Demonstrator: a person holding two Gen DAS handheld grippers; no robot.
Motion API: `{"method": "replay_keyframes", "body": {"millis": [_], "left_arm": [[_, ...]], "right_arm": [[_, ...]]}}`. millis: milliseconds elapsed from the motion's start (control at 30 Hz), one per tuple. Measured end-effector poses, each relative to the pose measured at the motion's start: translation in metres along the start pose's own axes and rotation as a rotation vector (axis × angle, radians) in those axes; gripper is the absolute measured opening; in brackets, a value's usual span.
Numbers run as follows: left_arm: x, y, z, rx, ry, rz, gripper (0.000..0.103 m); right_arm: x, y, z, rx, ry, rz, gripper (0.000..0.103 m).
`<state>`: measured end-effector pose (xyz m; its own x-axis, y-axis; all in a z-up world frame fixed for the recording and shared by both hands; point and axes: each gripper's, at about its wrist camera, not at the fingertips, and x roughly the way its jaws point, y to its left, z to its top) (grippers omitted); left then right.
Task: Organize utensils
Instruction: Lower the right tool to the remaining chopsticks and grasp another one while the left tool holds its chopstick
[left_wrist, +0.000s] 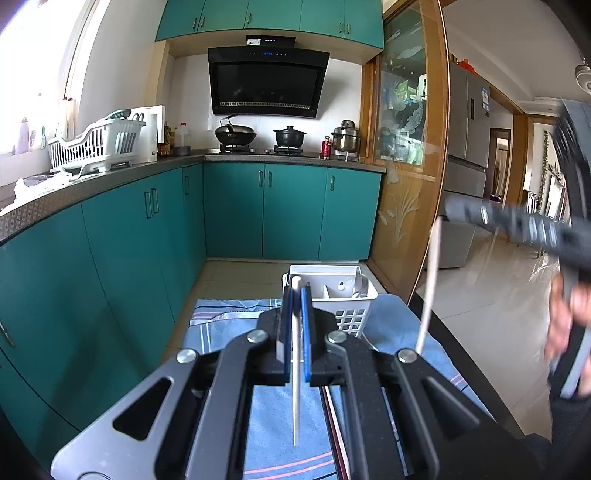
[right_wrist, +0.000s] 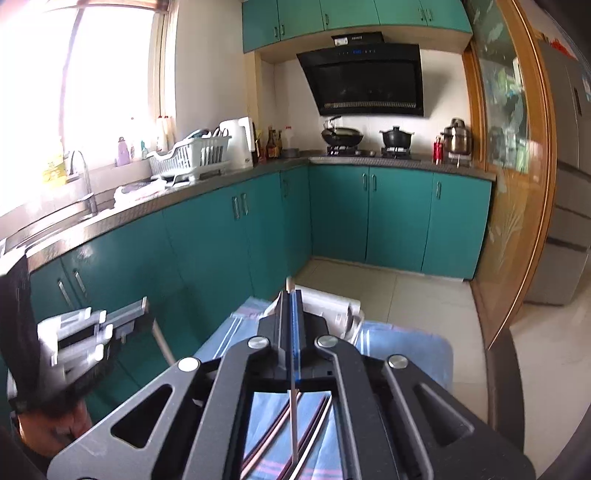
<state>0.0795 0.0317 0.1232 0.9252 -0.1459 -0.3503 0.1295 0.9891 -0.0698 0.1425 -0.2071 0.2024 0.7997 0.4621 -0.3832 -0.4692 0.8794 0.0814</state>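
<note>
Each claw has one pale chopstick pinched between its pads, so the sorting looks partway through. In the left wrist view the left claw (left_wrist: 295, 291) is nearly closed on a white chopstick (left_wrist: 296, 369), which runs straight down the middle of the frame, its top end poking just above the blue pads. In the right wrist view the right claw (right_wrist: 291, 295) is closed tight on a second chopstick (right_wrist: 293, 424), seen as a thin pale rod below the pads. The same stick appears at the right of the left view, hanging at a slant from the blurred right claw.

The white utensil holder (left_wrist: 354, 314), a slotted plastic basket with inner dividers, sits at the far end of a blue striped cloth (left_wrist: 229, 325), just beyond the left claw's tips at centre frame. Something pale and something metallic seem to stand in its compartments, though I cannot tell what.

More chopsticks (right_wrist: 314, 424), dark and light ones, lie loose on the cloth at the lower centre of the right view. By my reckoning the two held sticks and these remaining ones still need to go in the basket.
</note>
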Motion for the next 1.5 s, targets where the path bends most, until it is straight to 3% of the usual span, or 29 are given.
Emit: {"method": "replay_keyframes", "body": {"millis": [167, 267, 333, 367, 400, 533, 600, 767, 867, 1067, 1233, 1300, 1367, 1500], "left_arm": [[0.001, 0.007, 0.0, -0.018, 0.006, -0.012, 0.004], [0.002, 0.013, 0.0, -0.026, 0.007, -0.012, 0.004], [0.004, 0.017, 0.0, -0.034, 0.012, -0.013, 0.004], [0.005, 0.018, -0.001, -0.037, 0.015, -0.014, 0.004], [0.006, 0.019, -0.001, -0.041, 0.018, -0.016, 0.004], [0.006, 0.019, -0.003, -0.048, 0.021, -0.023, 0.004], [0.006, 0.019, -0.001, -0.049, 0.02, -0.025, 0.004], [0.006, 0.021, 0.0, -0.053, 0.018, -0.022, 0.004], [0.009, 0.022, -0.001, -0.056, 0.023, -0.019, 0.004], [0.01, 0.024, -0.002, -0.065, 0.026, -0.017, 0.004], [0.01, 0.025, -0.001, -0.072, 0.024, -0.016, 0.004], [0.01, 0.026, -0.002, -0.074, 0.026, -0.017, 0.004], [0.011, 0.026, -0.002, -0.072, 0.027, -0.017, 0.004], [0.011, 0.026, -0.003, -0.072, 0.03, -0.023, 0.004]], "right_arm": [[0.014, -0.001, 0.045, -0.003, -0.006, -0.021, 0.001], [0.026, 0.002, 0.031, -0.015, 0.077, 0.007, 0.002], [0.041, 0.005, 0.0, -0.056, 0.158, -0.01, 0.028], [0.05, 0.006, -0.017, -0.083, 0.197, -0.019, 0.056], [0.062, 0.007, -0.039, -0.12, 0.242, -0.034, 0.068], [0.13, -0.015, -0.122, -0.182, 0.469, -0.061, 0.067], [0.162, -0.034, -0.146, -0.205, 0.557, -0.092, 0.056], [0.203, -0.07, -0.167, -0.187, 0.629, -0.115, 0.048], [0.222, -0.082, -0.178, -0.179, 0.678, -0.086, 0.039], [0.25, -0.096, -0.196, -0.135, 0.709, -0.065, 0.019], [0.264, -0.109, -0.195, -0.066, 0.716, -0.039, 0.015], [0.27, -0.114, -0.194, -0.039, 0.725, -0.032, 0.007], [0.271, -0.117, -0.192, -0.019, 0.726, -0.042, 0.006], [0.246, -0.124, -0.172, 0.009, 0.631, -0.079, 0.005]]}}
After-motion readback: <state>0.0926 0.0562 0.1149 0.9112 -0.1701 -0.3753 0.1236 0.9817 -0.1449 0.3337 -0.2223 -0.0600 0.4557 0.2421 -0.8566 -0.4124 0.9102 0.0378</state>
